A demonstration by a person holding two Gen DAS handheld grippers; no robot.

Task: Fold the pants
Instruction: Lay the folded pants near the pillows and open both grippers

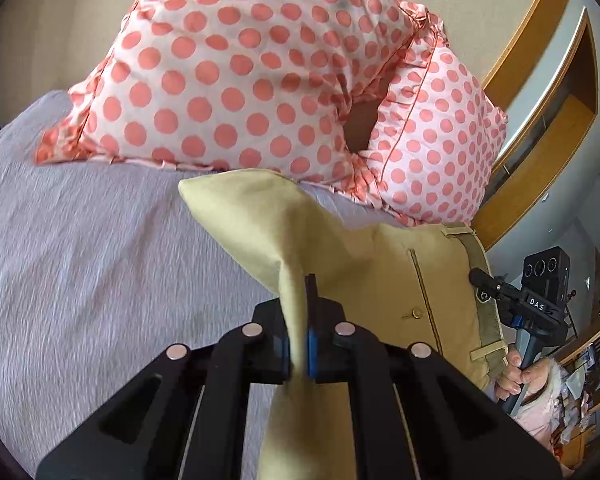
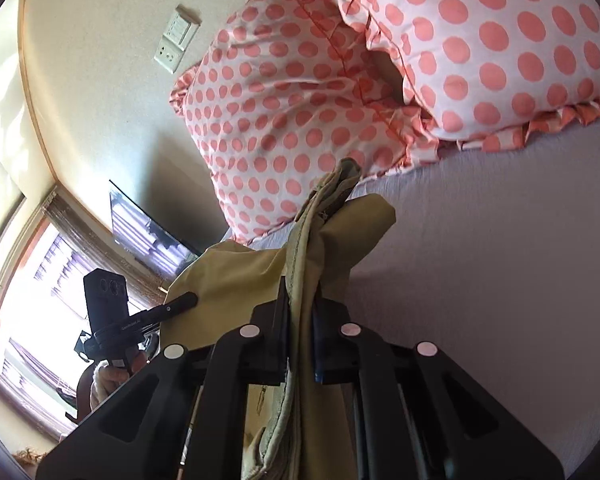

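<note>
The khaki pants point(image 1: 364, 264) hang in the air above the bed, held up by both grippers. My left gripper point(image 1: 300, 300) is shut on a pinched fold of the pants. In the left wrist view the waistband with a belt loop and a buttoned back pocket hangs at the right, where my right gripper point(image 1: 480, 278) grips it. In the right wrist view my right gripper point(image 2: 302, 304) is shut on the bunched waistband of the pants point(image 2: 240, 276). My left gripper point(image 2: 188, 302) shows there at the left, clamped on the cloth.
Two pink polka-dot pillows point(image 1: 236, 68) point(image 2: 300, 112) lean against the wall at the head of the bed. The lilac bedsheet point(image 1: 80, 240) point(image 2: 500, 264) lies below. A window point(image 2: 40, 292) and a wall socket point(image 2: 176, 40) are at the left.
</note>
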